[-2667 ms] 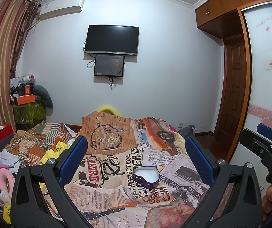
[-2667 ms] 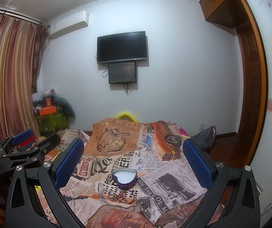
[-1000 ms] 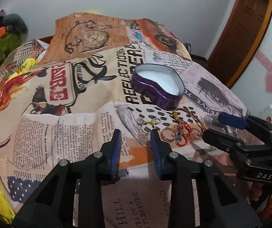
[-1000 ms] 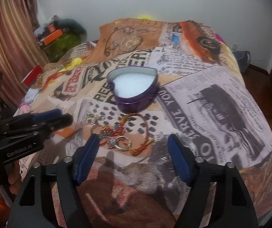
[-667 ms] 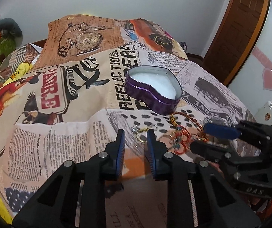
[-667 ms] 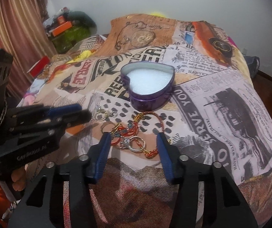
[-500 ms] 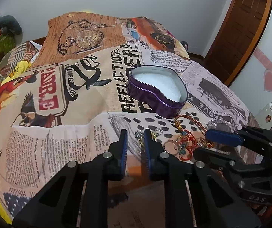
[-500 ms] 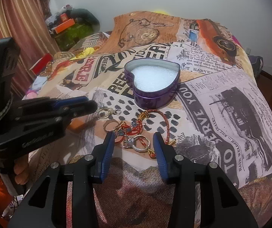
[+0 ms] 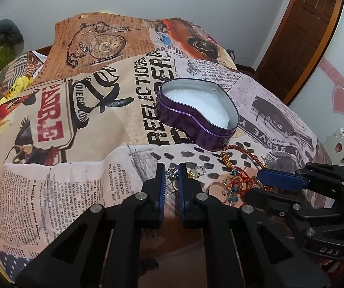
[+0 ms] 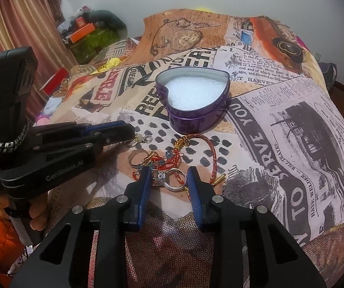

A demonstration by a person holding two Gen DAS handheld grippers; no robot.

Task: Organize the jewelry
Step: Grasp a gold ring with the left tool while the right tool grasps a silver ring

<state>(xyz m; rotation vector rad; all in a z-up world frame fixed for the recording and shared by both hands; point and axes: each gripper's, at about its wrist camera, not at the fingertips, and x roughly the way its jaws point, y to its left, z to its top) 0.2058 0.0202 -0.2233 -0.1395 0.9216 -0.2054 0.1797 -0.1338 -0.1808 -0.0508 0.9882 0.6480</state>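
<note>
A purple heart-shaped tin [image 9: 197, 117] [image 10: 193, 100] with white foam inside sits open on the printed bedspread. Just in front of it lies a loose pile of jewelry [image 10: 169, 163] [image 9: 234, 182]: rings, earrings and a red-and-gold cord bracelet [image 10: 211, 151]. My left gripper [image 9: 172, 172] [image 10: 131, 133] has its jaws nearly closed around a gold ring with a clear flower stone [image 9: 171, 174] at the pile's left edge. My right gripper [image 10: 169, 174] [image 9: 260, 182] is partly open, its fingers on either side of a silver stone ring [image 10: 166, 180] at the pile's near edge.
The bedspread [image 9: 76, 124] is a newspaper-collage print that falls away at the right edge [image 10: 340, 192]. Clutter and an orange box [image 10: 83, 30] stand by the curtain at the far left. A brown door [image 9: 299, 31] is at the far right.
Both grippers came down from a raised view of the room to the jewelry pile. The left jaws narrowed around the flower ring; the right jaws narrowed around the silver ring.
</note>
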